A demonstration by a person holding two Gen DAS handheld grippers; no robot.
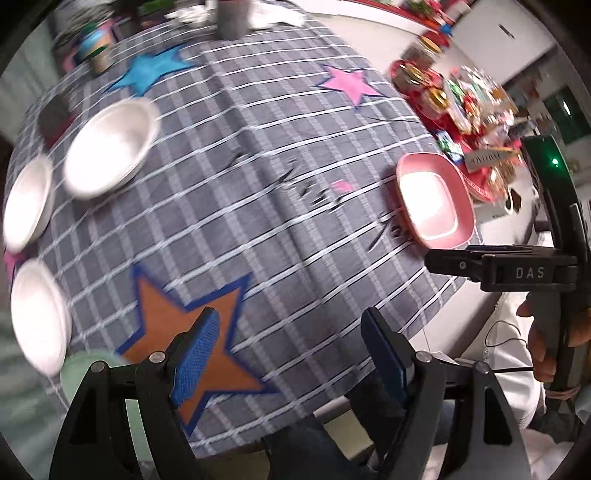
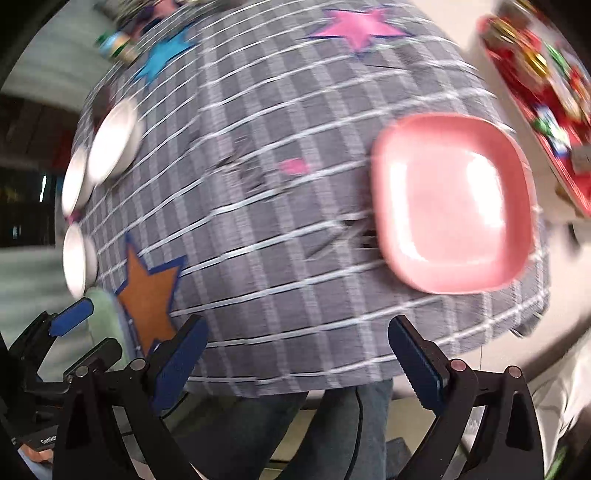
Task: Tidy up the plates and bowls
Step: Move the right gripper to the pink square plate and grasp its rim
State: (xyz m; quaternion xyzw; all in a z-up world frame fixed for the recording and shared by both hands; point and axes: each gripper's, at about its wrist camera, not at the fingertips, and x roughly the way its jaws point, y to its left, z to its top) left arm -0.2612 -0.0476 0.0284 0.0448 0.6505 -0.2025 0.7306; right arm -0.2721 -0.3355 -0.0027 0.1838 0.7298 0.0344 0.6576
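Note:
A pink square plate (image 1: 434, 199) lies at the table's right edge; it also shows in the right wrist view (image 2: 452, 206). Three white bowls (image 1: 109, 147) (image 1: 27, 203) (image 1: 38, 317) sit along the left edge, also seen in the right wrist view (image 2: 112, 140). A pale green dish (image 1: 92, 363) sits at the near left corner. My left gripper (image 1: 290, 354) is open and empty above the near edge by the orange star. My right gripper (image 2: 297, 358) is open and empty, below and to the left of the pink plate, and shows from the side in the left wrist view (image 1: 461, 264).
The table carries a grey checked cloth (image 1: 258, 184) with star patches. Cups and a grey container (image 1: 231, 16) stand at the far edge. A red-covered table (image 1: 461, 99) with cluttered items stands to the right. The person's legs (image 2: 332, 432) are below the near edge.

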